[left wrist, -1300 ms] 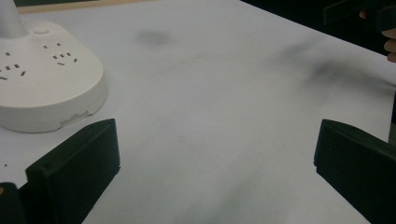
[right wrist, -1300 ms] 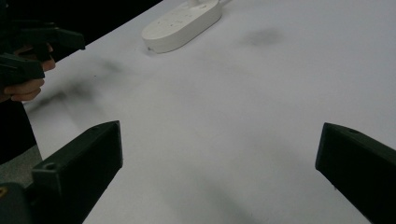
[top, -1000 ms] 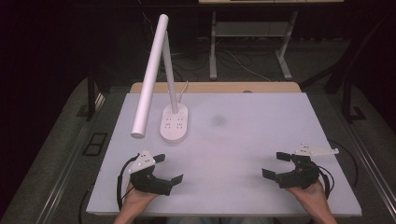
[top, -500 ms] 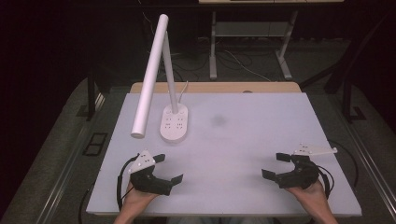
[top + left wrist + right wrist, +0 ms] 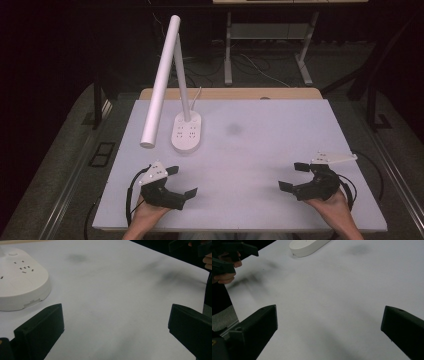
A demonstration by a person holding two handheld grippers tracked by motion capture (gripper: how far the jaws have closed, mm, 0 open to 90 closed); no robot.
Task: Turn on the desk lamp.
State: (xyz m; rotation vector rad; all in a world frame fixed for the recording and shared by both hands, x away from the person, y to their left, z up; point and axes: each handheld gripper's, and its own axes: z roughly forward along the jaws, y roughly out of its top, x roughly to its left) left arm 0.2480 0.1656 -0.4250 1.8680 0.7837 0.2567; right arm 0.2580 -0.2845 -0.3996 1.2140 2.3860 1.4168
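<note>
High view: a white desk is seen with a white lamp with an oval socket base and a long tubular head standing toward its far-left part, the head tilted down and forward over the left edge area. The left gripper is held low near the front-left corner, its fingers spread wide and empty; the right gripper is held near the front-right corner, likewise wide and holding nothing. Both are kept well apart from the lamp and from each other, which is judged to be a ready stance that leaves the middle of the desk free.

In the left gripper view the oval base is seen ahead and to the left of the black fingers, apart from them. In the right gripper view the base lies far off, near the left gripper, so the left side is judged better placed for a reach.
</note>
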